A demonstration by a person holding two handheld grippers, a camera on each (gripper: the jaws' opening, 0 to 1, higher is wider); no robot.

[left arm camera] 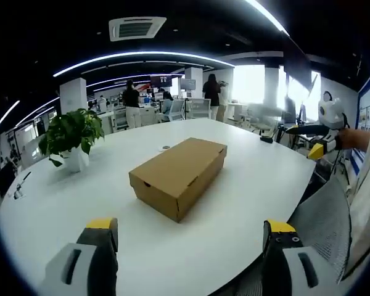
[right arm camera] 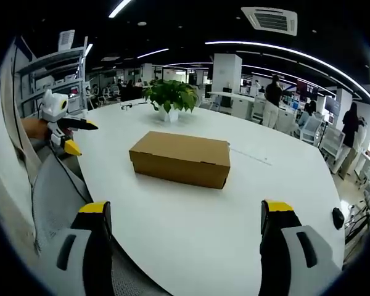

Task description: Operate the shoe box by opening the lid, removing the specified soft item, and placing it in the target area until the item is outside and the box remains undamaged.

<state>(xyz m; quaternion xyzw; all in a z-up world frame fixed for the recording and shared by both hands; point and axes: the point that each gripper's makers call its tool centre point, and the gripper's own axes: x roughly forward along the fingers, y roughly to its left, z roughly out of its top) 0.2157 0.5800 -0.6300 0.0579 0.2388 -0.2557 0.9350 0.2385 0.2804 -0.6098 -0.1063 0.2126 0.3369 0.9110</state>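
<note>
A plain brown cardboard shoe box (left arm camera: 179, 176) lies on the white table (left arm camera: 246, 185) with its lid closed; the right gripper view has the shoe box (right arm camera: 182, 158) a little left of centre. My left gripper (left arm camera: 191, 231) is held back near the table's edge, jaws wide apart with nothing between them. My right gripper (right arm camera: 185, 213) is likewise open and short of the box. The right gripper (left arm camera: 324, 129) also appears at the right of the left gripper view, and the left gripper (right arm camera: 65, 126) at the left of the right gripper view. What the box holds is hidden.
A potted green plant (left arm camera: 71, 135) in a white pot stands on the table beyond the box, also plant (right arm camera: 171, 97). A grey mesh chair (left arm camera: 324, 216) sits at the table's edge. People stand among desks in the office behind (left arm camera: 131, 102).
</note>
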